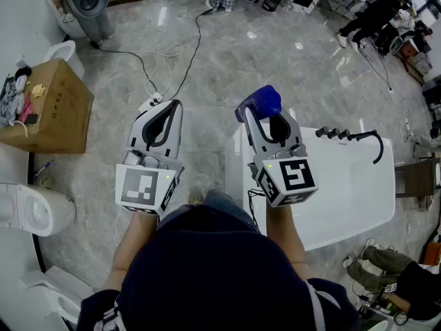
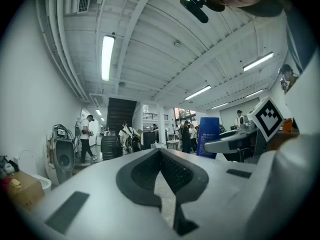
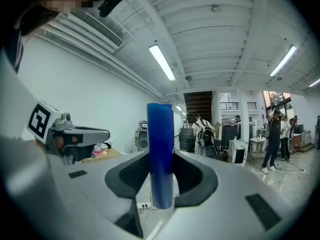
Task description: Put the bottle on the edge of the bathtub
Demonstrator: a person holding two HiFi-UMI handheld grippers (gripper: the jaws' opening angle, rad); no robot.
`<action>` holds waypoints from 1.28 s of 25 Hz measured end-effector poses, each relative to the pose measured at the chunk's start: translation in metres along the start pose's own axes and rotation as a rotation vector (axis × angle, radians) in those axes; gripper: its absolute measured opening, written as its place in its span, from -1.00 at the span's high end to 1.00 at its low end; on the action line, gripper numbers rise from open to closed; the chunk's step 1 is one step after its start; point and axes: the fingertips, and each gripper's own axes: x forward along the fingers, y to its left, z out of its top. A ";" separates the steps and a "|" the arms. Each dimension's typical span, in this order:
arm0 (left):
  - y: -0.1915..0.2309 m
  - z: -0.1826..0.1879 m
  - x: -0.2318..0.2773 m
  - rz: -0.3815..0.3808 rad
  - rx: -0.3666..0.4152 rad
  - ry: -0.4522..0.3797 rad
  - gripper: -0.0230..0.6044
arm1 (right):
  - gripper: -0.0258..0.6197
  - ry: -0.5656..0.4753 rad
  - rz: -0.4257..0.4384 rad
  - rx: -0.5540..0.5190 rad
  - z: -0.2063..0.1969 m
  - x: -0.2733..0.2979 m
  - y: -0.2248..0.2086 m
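My right gripper (image 1: 267, 119) is shut on a blue bottle (image 1: 262, 103), whose top sticks out beyond the fingertips. It hovers over the near left corner of the white bathtub (image 1: 372, 205). In the right gripper view the bottle (image 3: 160, 134) stands upright between the jaws of that gripper (image 3: 161, 159). My left gripper (image 1: 170, 106) is held beside it to the left, above the marble floor, shut with nothing in it. The left gripper view shows its own jaws (image 2: 160, 154) meeting at the tip, with the bottle (image 2: 207, 136) off to the right.
A black faucet and hand shower (image 1: 344, 136) sit on the tub's far rim. A cardboard box (image 1: 52, 105) and a toilet (image 1: 31, 209) stand at the left. A power strip with cables (image 1: 153, 99) lies on the floor ahead. People (image 1: 375, 12) stand at the far right.
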 end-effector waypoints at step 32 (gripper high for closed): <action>0.072 -0.010 0.362 -0.027 -0.002 -0.031 0.87 | 0.42 -0.075 -0.026 -0.019 0.016 0.251 -0.266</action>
